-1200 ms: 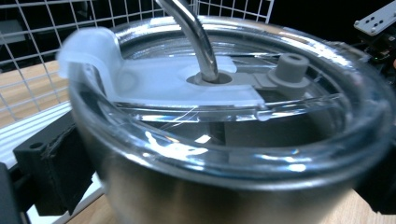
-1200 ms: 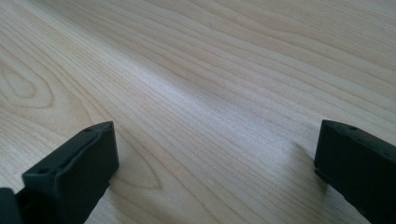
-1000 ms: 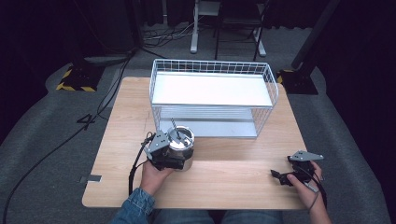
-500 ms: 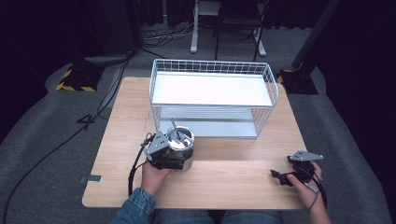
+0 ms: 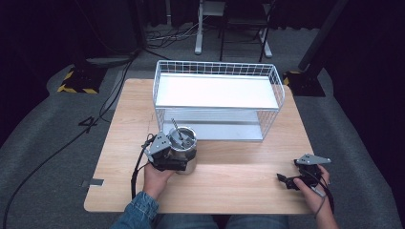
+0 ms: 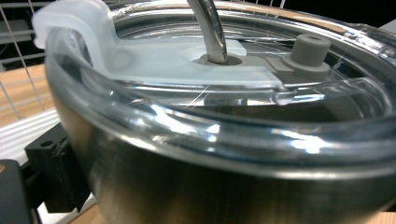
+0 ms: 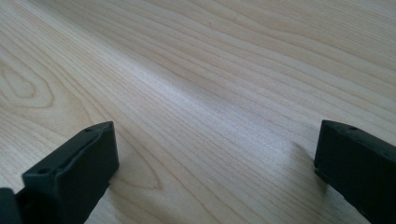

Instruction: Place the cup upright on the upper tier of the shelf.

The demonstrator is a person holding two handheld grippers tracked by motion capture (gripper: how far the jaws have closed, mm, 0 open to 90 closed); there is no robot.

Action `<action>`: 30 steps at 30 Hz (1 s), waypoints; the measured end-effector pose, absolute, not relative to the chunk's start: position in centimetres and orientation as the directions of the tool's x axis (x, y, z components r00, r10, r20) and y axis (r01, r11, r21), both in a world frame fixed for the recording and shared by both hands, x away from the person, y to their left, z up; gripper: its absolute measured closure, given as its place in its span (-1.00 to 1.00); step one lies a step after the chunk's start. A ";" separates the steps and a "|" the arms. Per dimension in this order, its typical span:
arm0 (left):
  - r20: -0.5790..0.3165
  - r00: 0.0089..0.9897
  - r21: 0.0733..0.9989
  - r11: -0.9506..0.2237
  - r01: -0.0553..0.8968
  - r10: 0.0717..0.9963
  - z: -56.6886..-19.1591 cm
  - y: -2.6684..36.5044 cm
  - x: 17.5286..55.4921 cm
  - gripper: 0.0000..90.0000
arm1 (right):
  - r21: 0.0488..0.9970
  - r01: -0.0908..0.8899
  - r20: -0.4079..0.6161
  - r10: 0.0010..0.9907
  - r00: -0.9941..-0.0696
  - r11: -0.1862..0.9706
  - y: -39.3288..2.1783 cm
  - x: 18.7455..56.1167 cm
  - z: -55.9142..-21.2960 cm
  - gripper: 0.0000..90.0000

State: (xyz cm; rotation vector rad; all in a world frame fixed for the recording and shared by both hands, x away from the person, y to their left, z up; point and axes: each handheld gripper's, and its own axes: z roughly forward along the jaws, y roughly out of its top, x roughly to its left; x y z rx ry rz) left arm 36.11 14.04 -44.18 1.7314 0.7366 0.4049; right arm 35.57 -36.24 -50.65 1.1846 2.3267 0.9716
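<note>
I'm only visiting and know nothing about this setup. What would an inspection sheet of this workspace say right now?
Surface: light wooden table, bare grain under the right gripper.
Job's things: steel tumbler with a clear lid and metal straw, standing in front of a white wire rack with two shelves.
Clutter: nothing seen.
Grippers: left gripper is right up against the tumbler, grip cannot be confirmed; right gripper open, low over the table's near right part, holding nothing.
Cables: one trails from each gripper; more lie on the floor.
Surroundings: grey carpet, dark backdrop, stand bases behind the table.
</note>
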 end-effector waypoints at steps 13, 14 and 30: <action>-0.085 0.751 0.953 -0.167 0.253 0.654 -40.6 13.8 36.4 -0.94 | 0.713 0.567 -0.003 0.810 -0.587 0.414 -36.2 35.6 -50.7 -1.00; -0.080 0.754 0.954 -0.170 0.248 0.652 -40.2 13.8 36.4 -0.94 | 0.713 0.567 -0.003 0.810 -0.587 0.414 -36.2 35.6 -50.7 -1.00; -0.081 0.792 0.963 -0.157 0.218 0.605 -34.4 13.4 37.6 -0.93 | 0.714 0.563 -0.010 0.810 -0.586 0.416 -36.2 35.5 -50.7 -0.99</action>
